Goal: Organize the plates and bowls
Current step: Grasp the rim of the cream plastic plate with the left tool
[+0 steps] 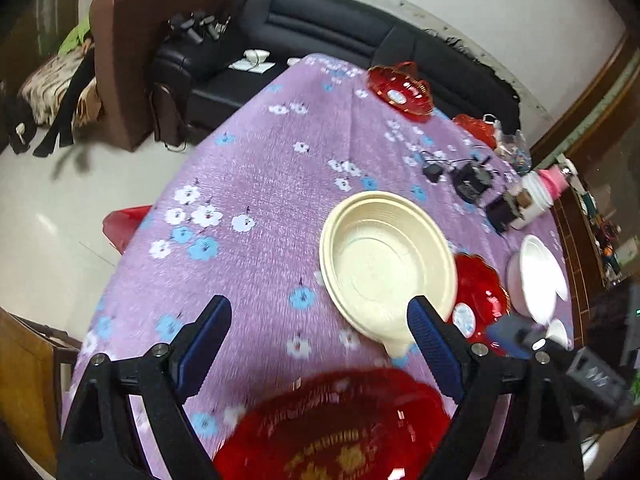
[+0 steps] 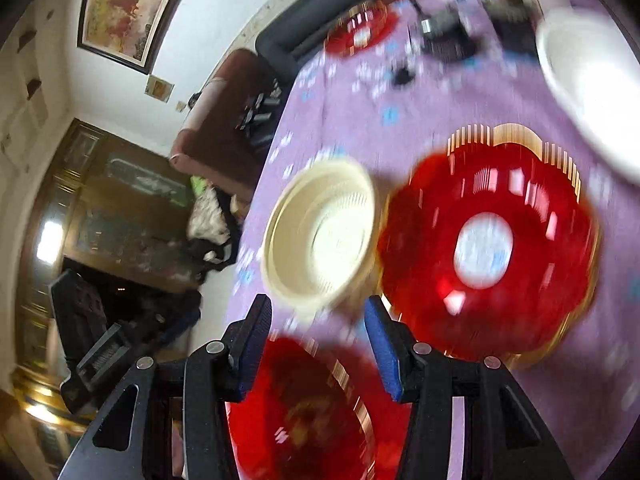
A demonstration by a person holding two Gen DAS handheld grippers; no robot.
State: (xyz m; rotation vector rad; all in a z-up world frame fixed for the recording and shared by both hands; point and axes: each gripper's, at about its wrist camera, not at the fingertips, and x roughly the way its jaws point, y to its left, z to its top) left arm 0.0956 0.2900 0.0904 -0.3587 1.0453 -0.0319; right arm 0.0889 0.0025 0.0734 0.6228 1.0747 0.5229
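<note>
A cream bowl (image 1: pixel 384 264) (image 2: pixel 320 236) sits upright on the purple flowered tablecloth (image 1: pixel 256 208). To its right lies a red scalloped plate with a gold rim (image 1: pixel 478 296) (image 2: pixel 488 248). Nearer to me lies another red plate (image 1: pixel 332 428) (image 2: pixel 304 412), under both grippers. My left gripper (image 1: pixel 320 320) hangs above the cloth, open wide, with nothing between its fingers. My right gripper (image 2: pixel 316 312) is open about halfway, also holding nothing, just short of the cream bowl. A white bowl (image 1: pixel 540 276) (image 2: pixel 592 80) stands further right. A third red plate (image 1: pixel 400 86) (image 2: pixel 360 32) lies at the far end.
Black chargers and cables (image 1: pixel 468 180), a glass jar (image 1: pixel 516 148) and a white-and-pink container (image 1: pixel 544 192) crowd the far right of the table. A black sofa (image 1: pixel 320 28) and a brown armchair (image 1: pixel 132 60) stand beyond the table's far edge. The right wrist view is motion-blurred.
</note>
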